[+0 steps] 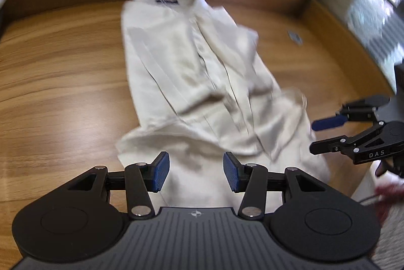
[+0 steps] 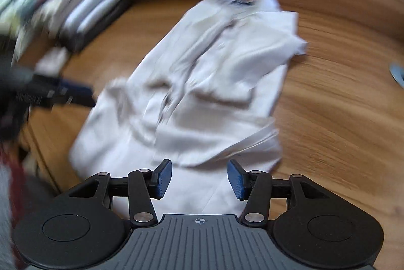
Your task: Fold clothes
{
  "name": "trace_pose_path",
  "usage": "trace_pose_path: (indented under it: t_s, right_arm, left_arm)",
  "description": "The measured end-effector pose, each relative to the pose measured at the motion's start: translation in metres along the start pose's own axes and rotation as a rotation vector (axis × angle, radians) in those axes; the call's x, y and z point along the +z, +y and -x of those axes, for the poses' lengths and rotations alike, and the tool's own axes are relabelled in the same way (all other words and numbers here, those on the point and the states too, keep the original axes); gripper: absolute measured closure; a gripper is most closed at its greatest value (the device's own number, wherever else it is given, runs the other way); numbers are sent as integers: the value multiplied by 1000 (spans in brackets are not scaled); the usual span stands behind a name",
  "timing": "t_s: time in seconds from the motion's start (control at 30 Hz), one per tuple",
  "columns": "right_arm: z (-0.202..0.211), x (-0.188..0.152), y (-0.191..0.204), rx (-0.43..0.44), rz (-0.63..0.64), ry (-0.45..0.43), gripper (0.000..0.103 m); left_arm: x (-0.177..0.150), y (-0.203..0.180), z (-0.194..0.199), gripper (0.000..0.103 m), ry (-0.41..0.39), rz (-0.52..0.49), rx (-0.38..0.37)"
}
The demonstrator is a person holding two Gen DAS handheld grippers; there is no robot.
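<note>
Our left gripper (image 1: 196,171) and right gripper (image 2: 199,178) hover with fingers apart, holding nothing. The cream shirt (image 1: 202,83) lies half-folded on the tabletop (image 1: 63,67); regrasping one layer could undo the loose folds.

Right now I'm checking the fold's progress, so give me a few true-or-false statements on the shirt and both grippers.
1. The shirt lies on a wooden table. True.
2. The left gripper is clamped on the shirt's hem. False: its jaws stand apart with nothing pinched.
3. The right gripper holds no cloth. True.
4. The shirt is dark blue. False: it is cream-white; only the collar label is dark.
5. The shirt's collar end lies farthest from both grippers. True.
</note>
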State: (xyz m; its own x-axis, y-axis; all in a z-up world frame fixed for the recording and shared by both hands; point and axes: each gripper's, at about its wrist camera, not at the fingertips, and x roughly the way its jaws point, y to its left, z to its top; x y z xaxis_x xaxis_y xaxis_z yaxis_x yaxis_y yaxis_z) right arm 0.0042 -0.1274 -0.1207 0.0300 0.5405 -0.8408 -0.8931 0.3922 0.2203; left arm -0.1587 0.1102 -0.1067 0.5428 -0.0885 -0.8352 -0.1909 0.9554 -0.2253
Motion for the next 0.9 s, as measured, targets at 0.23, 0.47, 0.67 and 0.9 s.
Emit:
trace_pose_path:
  t_s: [0.23,0.47,0.67,0.9]
  right_arm:
    - [-28,-5,5,57,-40,50,52]
    - [-40,3,0,81,-41,37,52]
    - [-46,21,-8,89,-14,-4,52]
    - [-38,46,-29,70,-121,-128,52]
  left_arm:
    - [-12,-16,-29,51,54,-62,-27]
    - [-3,-29,-58,51,90,-128,-35]
    - [15,-31,-61,51,26,-114,-24]
    - [38,-20,-54,51,-132,-6,88]
